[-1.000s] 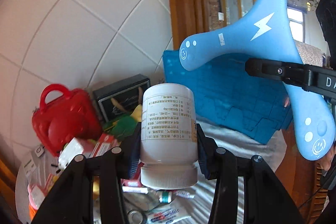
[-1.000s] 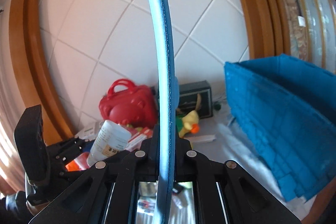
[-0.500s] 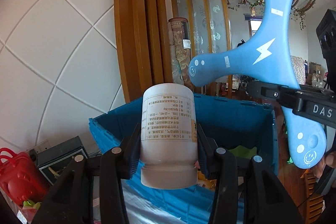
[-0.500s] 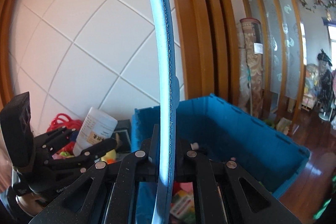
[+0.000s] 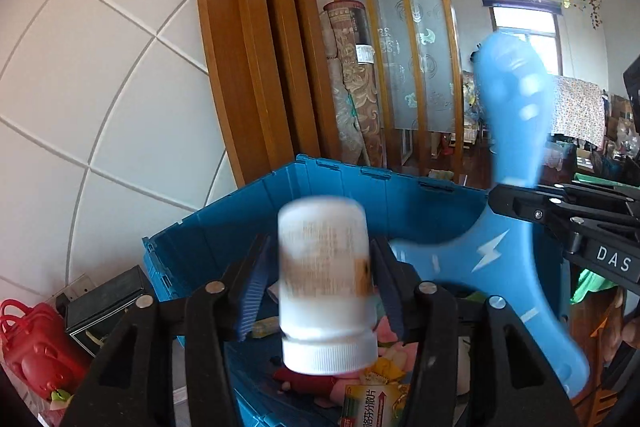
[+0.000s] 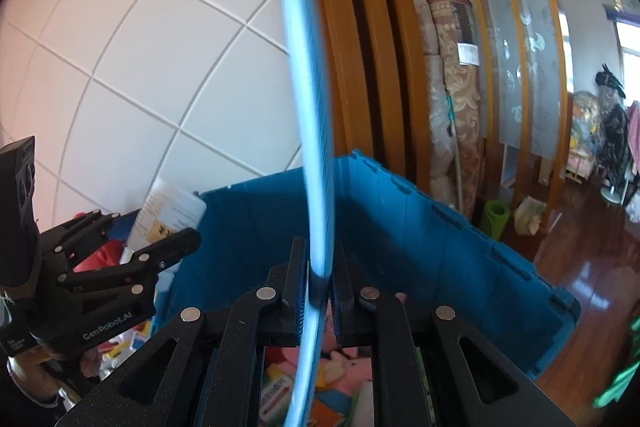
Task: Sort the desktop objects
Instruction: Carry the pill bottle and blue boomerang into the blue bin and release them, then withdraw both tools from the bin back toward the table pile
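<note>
A white pill bottle [image 5: 324, 279], cap down and blurred, hangs between the fingers of my left gripper [image 5: 320, 245]. Its jaws are opening, gaps show beside the pads, and the bottle is slipping down over the blue crate [image 5: 340, 187]. My right gripper [image 6: 320, 255] is over the same crate [image 6: 420, 227]. Its jaws are opening around a light blue boomerang [image 6: 308, 87], which is blurred and loose between the pads. In the left wrist view the boomerang [image 5: 492, 255] has tipped down towards the crate. The bottle [image 6: 172, 211] also shows at left in the right wrist view.
The crate holds packets, a box with green print [image 5: 368, 407] and soft toys. A red case [image 5: 32, 343] and a black box [image 5: 104, 303] stand left of it by the tiled wall. Behind are a wooden frame [image 5: 256, 67] and a rolled rug [image 6: 452, 107].
Both grippers swung right from the cluttered table to above the blue crate. The bottle and the boomerang, firmly held before, now blur and drop as the jaws part.
</note>
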Available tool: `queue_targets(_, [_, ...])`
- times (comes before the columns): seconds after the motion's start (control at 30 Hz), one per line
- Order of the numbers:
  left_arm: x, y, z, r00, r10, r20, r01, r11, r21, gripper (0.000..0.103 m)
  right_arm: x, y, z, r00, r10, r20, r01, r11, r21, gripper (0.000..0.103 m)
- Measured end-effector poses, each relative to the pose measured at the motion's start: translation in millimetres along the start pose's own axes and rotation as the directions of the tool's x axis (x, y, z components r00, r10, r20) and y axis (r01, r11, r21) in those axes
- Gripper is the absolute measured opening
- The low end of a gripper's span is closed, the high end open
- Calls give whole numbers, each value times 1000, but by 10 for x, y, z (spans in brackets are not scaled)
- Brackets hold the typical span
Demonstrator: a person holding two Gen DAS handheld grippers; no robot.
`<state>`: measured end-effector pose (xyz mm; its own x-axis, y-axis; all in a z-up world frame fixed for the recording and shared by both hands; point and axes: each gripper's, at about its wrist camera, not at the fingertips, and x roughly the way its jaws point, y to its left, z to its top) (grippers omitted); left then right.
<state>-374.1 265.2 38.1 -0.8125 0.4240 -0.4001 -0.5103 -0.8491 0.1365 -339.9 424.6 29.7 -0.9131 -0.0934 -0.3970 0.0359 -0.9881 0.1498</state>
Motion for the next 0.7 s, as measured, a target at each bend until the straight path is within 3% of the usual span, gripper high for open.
queue_targets(0.03, [10, 19, 24, 1000, 17, 8, -17, 1000, -11, 68, 19, -23, 21, 1000, -1, 3, 1, 1000, 5, 12])
queue_targets(0.1, [20, 34, 75, 998, 60, 28, -59, 998, -19, 96, 33, -38, 47, 1000, -6, 7, 6, 1000, 11, 13])
queue_targets(0.13, [14, 33, 100, 997, 73, 40, -73, 997, -13, 99, 37, -45, 56, 1000, -4, 8, 4, 1000, 17, 14])
queue_targets(0.2, [-3, 14, 127, 994, 92, 63, -92, 996, 10, 101, 45, -65, 68, 1000, -1, 11, 1, 1000, 25, 21])
queue_targets(0.27, [-6, -18, 172, 992, 101, 73, -103, 994, 29, 102, 25, -51, 60, 1000, -6, 16, 5, 1000, 21, 44])
queue_targets(0.33, [-47, -16, 164, 991, 102, 83, -105, 994, 30, 102, -24, -20, 58, 999, -17, 29, 17, 1000, 14, 57])
queue_targets(0.43, [-84, 7, 146, 990, 108, 90, -110, 994, 19, 102, -105, -6, 76, 999, -12, 52, 12, 1000, 12, 59])
queue_targets(0.57, [-121, 13, 108, 988, 122, 90, -124, 992, 15, 102, -211, 35, 75, 997, -1, 76, 0, 1000, 15, 73])
queue_targets(0.7, [-249, 50, 0, 985, 144, 97, -145, 989, 5, 102, -307, 101, 19, 996, 19, 88, -21, 1000, 17, 80])
